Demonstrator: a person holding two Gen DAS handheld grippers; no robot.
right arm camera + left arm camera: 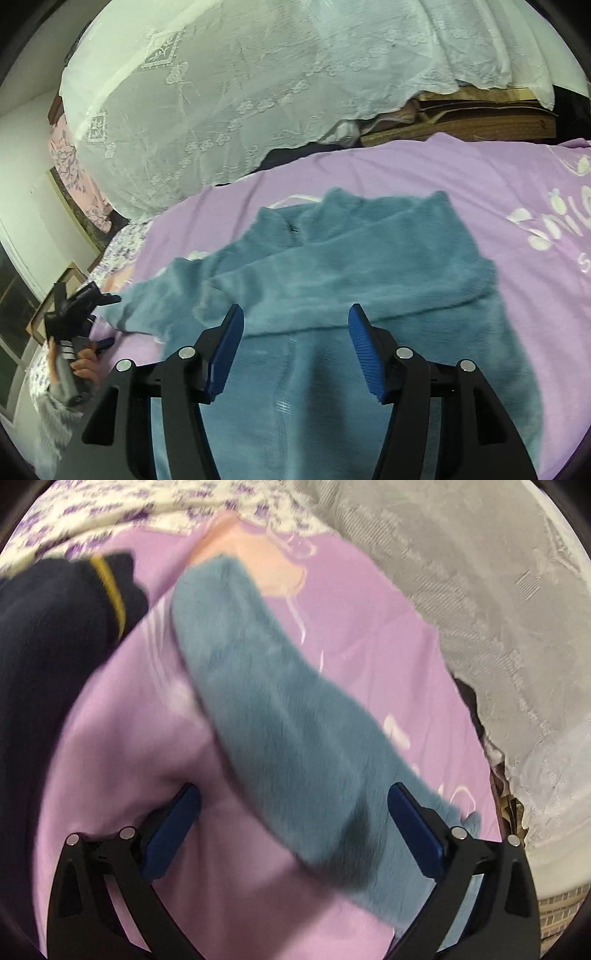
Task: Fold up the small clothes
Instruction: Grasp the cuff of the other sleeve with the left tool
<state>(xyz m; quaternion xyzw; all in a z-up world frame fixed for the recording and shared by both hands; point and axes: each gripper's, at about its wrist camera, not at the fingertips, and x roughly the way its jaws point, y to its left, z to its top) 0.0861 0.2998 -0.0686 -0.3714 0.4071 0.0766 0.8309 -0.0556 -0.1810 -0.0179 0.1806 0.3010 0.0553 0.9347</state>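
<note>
A lilac bedspread with pale printed lettering and flowers (424,177) covers the bed and serves as the work surface. Behind it rises a white lace cover draped over a bulky heap (229,99), with brown folded bedding (461,122) showing under its edge. A cream sheet with purple flower print (110,513) lies past the far side of the bedspread, and a dark navy garment with a yellow stripe (55,627) rests at its left edge in the left wrist view.

The fluffy teal-blue fleece sweater (332,266) lies on the middle of the bedspread, one sleeve (266,701) stretched out to the side.

The right gripper (295,347) hovers over the sweater's lower body, pointing downward, blue pads spread apart with nothing between them. The left gripper (295,830) is above the sleeve's end, its fingers wide apart and free of the cloth; the view is blurred. In the right wrist view it appears beside the bedspread's left edge, held by a hand (83,369) in a grey sleeve.
</note>
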